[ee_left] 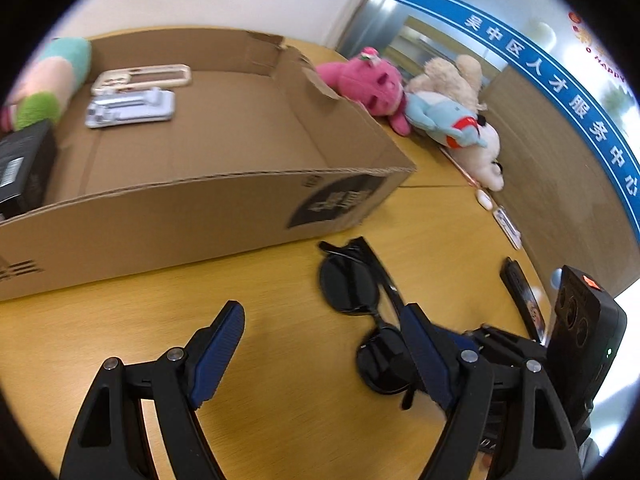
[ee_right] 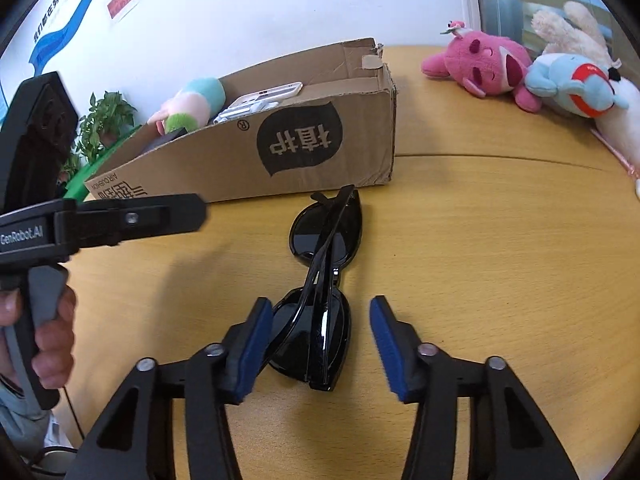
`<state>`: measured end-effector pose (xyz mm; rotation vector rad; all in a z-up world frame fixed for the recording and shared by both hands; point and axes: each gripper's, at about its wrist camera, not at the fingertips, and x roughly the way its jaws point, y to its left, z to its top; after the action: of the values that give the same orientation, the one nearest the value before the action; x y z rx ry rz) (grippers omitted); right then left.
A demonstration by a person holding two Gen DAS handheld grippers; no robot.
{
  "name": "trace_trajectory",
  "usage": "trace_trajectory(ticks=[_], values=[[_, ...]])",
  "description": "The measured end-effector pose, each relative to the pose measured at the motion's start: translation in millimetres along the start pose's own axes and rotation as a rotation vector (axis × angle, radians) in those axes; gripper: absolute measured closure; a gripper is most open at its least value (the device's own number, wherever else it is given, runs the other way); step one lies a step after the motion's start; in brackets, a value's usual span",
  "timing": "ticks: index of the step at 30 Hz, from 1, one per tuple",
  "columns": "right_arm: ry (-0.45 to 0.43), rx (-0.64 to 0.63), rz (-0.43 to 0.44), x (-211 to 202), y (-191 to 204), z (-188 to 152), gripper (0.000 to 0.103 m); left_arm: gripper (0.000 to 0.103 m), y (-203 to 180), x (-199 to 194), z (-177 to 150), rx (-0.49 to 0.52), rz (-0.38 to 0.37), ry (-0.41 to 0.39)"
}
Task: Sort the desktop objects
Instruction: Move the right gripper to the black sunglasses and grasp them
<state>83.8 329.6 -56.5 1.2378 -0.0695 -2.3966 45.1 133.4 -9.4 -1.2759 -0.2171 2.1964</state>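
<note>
Two hand-held grippers work low over the yellow wooden desk (ee_right: 500, 264), both aimed toward the open brown cardboard box (ee_right: 320, 136).

Right gripper (ee_right: 316, 344) comes in level with the desktop, its blue-padded fingers (ee_right: 254, 350) spread wide on either side of the folded black sunglasses (ee_right: 324, 280). The left pad looks to be touching the near lens; the right pad stands clear of the frame, so nothing is clamped yet. Left gripper (ee_left: 320, 352) hangs higher and tilts down, also released, with the desk showing between its fingers and the sunglasses (ee_left: 360, 308) lying beside its right finger.

Only the right wrist view shows the person's left hand (ee_right: 48, 332) curled around the grey trigger of the other tool, along with a green potted plant (ee_right: 100, 124) behind the box. Only the left wrist view looks straight down into the box, where a white flat gadget (ee_left: 132, 110), a cream rectangular frame (ee_left: 140, 76), a black carton (ee_left: 24, 164) and a pastel striped plush (ee_left: 48, 80) lie. It also catches the right tool's black body (ee_left: 580, 340) and a dark flat object (ee_left: 520, 292) near the desk's edge.

Both views show the pink plush bear (ee_right: 488, 68), a light blue plush (ee_right: 572, 84) and a cream plush (ee_right: 572, 28) heaped past the box's far corner.
</note>
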Motion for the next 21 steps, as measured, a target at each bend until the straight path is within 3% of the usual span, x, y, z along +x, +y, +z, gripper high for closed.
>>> trace_trajectory(ticks=[6,9,11,15,18,19,20,21], values=[[0.021,0.012,0.030,4.2,-0.1,-1.5,0.079,0.024,-11.2,28.9,7.1,-0.002,-0.089,0.064],[0.028,0.023,0.038,5.3,-3.1,-2.7,0.083,0.030,-14.1,40.6,7.8,-0.004,-0.119,0.090],[0.029,0.026,0.047,5.0,-3.7,-3.3,0.085,0.039,-14.2,49.4,6.5,-0.008,-0.127,0.114],[0.028,0.035,0.066,6.4,-4.0,-4.9,0.085,0.045,-9.9,52.9,5.2,-0.016,-0.127,0.117],[0.025,0.039,0.073,7.1,-5.6,-5.8,0.085,0.059,-3.8,49.4,5.8,-0.031,-0.136,0.106],[0.024,0.037,0.072,7.2,-5.7,-5.7,0.086,0.076,-2.5,50.2,6.5,-0.031,-0.129,0.109],[0.024,0.033,0.071,7.4,-5.6,-5.3,0.086,0.085,-1.3,49.4,6.7,-0.030,-0.126,0.114],[0.023,0.031,0.071,7.2,-5.9,-5.9,0.086,0.085,-0.1,49.2,7.0,-0.034,-0.130,0.119]])
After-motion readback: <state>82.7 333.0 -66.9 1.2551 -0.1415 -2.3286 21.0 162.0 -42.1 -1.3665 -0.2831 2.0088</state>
